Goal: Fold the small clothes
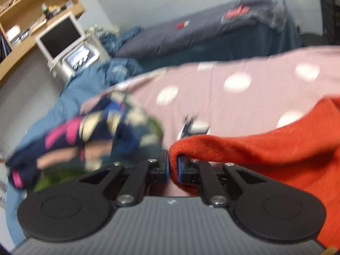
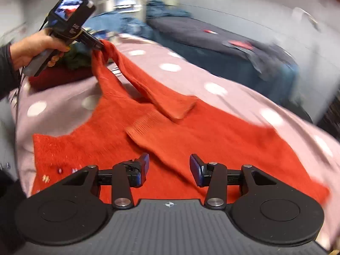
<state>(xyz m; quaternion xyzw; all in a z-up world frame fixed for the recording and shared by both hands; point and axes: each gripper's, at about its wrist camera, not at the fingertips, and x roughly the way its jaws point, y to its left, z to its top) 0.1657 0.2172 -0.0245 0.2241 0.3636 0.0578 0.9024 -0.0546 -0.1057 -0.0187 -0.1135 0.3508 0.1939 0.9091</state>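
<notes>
Pink polka-dot cover (image 2: 212, 78) spreads over the whole work surface; everything below is placed against it. Orange sweater (image 2: 191, 140) lies mostly flat across the middle of the cover, one sleeve folded over the body, another part lifted off the cover toward the far left edge. Multicoloured clothes pile (image 1: 85, 136) sits on the cover's left part, blurred. Dark red folded garment (image 2: 61, 76) rests at the cover's far left corner. Left gripper (image 2: 99, 45), held in a hand (image 2: 31, 48), is above that corner, jaws pressed together pinching the sweater's lifted edge. Right gripper (image 2: 169, 167) hovers over the sweater at the cover's near edge, jaws spread, nothing between them.
</notes>
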